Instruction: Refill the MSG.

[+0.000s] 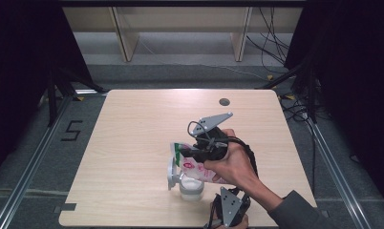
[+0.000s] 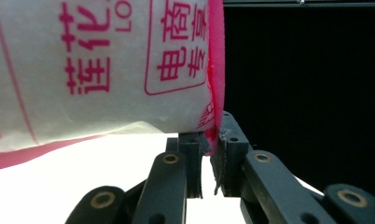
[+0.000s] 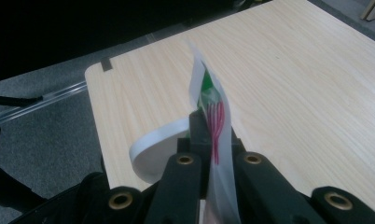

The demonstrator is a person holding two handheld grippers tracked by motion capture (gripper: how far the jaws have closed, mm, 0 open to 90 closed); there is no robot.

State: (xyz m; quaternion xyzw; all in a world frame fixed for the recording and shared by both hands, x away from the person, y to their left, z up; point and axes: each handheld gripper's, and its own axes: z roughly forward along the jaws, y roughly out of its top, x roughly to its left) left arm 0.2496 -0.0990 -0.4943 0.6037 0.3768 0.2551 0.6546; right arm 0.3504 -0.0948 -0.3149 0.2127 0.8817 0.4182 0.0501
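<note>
A white bag [image 1: 196,167] with pink print and a green patch near its top hangs tilted over a white cup [image 1: 191,189] close to the table's front edge. My right gripper [image 1: 184,152] is shut on the bag's top corner; in the right gripper view its jaws [image 3: 209,126] pinch the flat edge of the bag [image 3: 217,109] above the cup's rim [image 3: 150,144]. My left gripper [image 1: 223,194] comes up from the front edge. Its jaws [image 2: 206,149] are shut on the pink seam at the corner of the bag [image 2: 106,70].
The light wooden table [image 1: 142,119] has a round cable hole [image 1: 224,101] near its back edge. Wooden shelf legs [image 1: 125,40] stand behind it, and cables [image 1: 276,43] trail on the floor at back right. Dark curtains flank both sides.
</note>
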